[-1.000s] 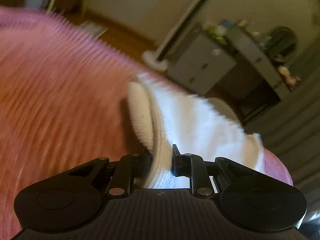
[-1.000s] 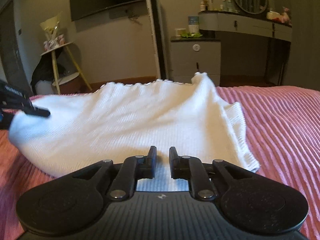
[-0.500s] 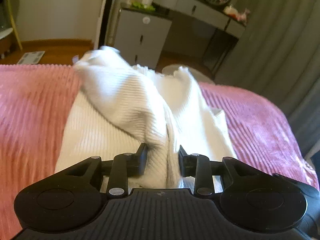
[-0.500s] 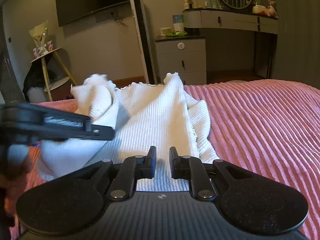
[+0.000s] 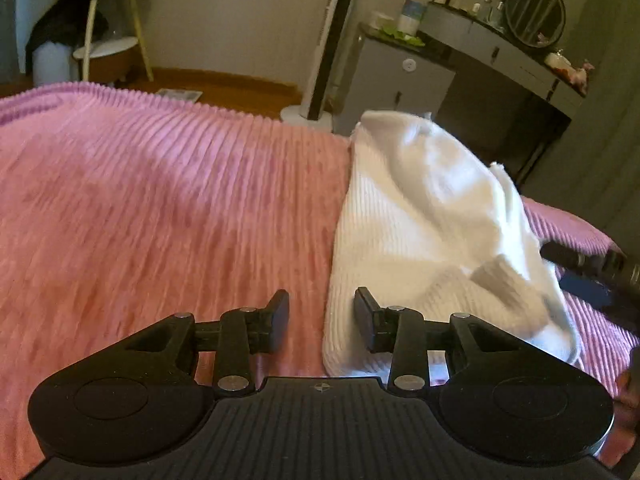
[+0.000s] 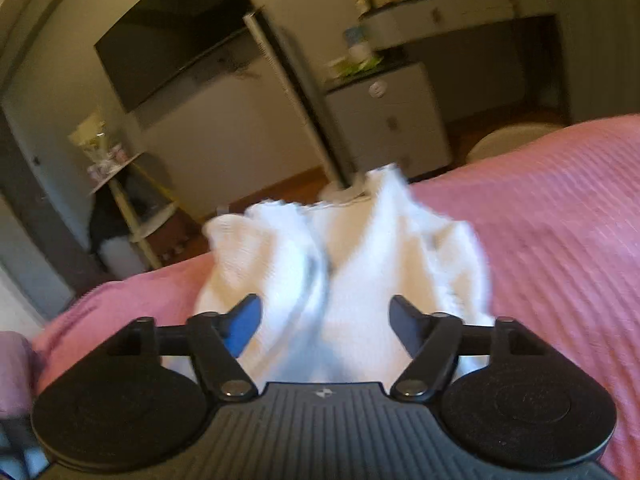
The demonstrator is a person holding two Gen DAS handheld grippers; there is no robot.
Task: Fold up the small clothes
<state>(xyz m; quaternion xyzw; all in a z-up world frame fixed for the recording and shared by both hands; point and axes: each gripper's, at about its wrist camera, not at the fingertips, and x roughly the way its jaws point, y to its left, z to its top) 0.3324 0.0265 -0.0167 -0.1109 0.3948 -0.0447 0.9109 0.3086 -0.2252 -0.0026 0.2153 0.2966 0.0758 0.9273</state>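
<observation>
A small white ribbed garment (image 5: 432,232) lies bunched and partly folded over on the pink ribbed bedspread (image 5: 160,208). My left gripper (image 5: 322,316) is open and empty; its right finger sits at the garment's left edge. In the right wrist view the garment (image 6: 360,256) lies in a heap straight ahead, and my right gripper (image 6: 324,320) is wide open with the cloth lying between its fingers. The tip of the right gripper also shows at the right edge of the left wrist view (image 5: 588,268), touching the garment's right side.
The bed's far edge (image 5: 224,108) drops to a wooden floor. Beyond stand a grey drawer cabinet (image 5: 400,84), a dressing table with a round mirror (image 5: 534,12), a tall white fan (image 5: 324,40) and a small stand (image 5: 108,40). A wall TV (image 6: 176,36) hangs behind.
My left gripper has let go of the garment and opened, moving left off it. My right gripper has opened wide and moved in over the garment, which now lies heaped.
</observation>
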